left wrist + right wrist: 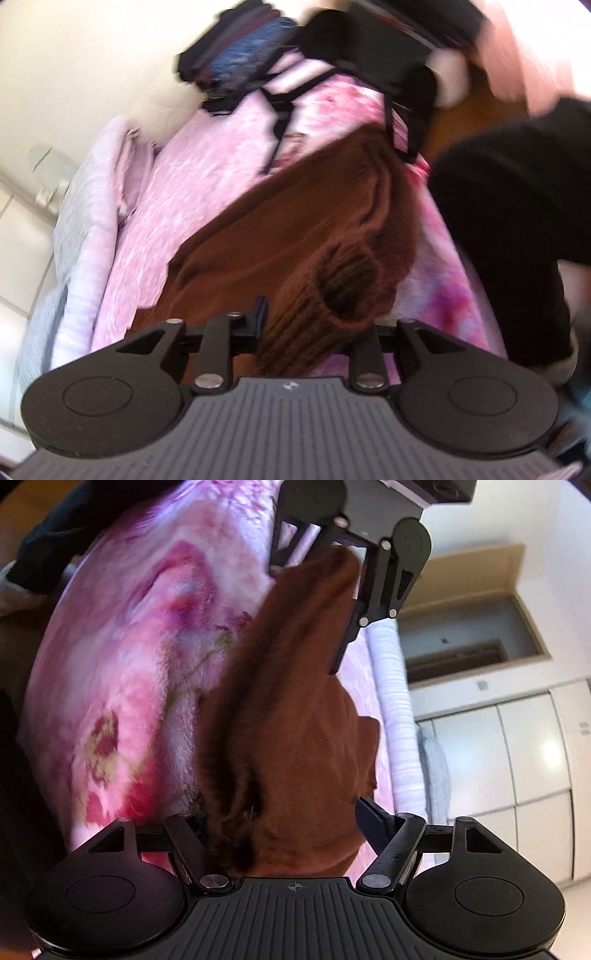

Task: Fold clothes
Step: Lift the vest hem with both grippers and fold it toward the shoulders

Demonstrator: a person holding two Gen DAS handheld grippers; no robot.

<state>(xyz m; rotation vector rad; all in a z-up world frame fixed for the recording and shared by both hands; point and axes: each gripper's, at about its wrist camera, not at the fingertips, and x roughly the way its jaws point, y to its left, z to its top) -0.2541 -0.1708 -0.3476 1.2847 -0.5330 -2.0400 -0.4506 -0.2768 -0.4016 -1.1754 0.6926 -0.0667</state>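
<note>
A brown knit sweater (295,221) hangs stretched between my two grippers above a pink floral blanket (207,192). My left gripper (314,328) is shut on its ribbed cuff end, which bunches over the fingers. My right gripper (280,830) is shut on the other end of the sweater (288,738), and the cloth hides most of its fingers. The right gripper also shows in the left wrist view (332,110) at the sweater's far end, and the left gripper shows in the right wrist view (321,602) the same way.
The pink blanket (122,672) covers a bed. A pale lilac quilt (85,229) lies along its edge. A dark folded pile (236,62) sits at the bed's far end. White wardrobe doors (517,768) stand beside the bed. A person in black (517,206) stands at right.
</note>
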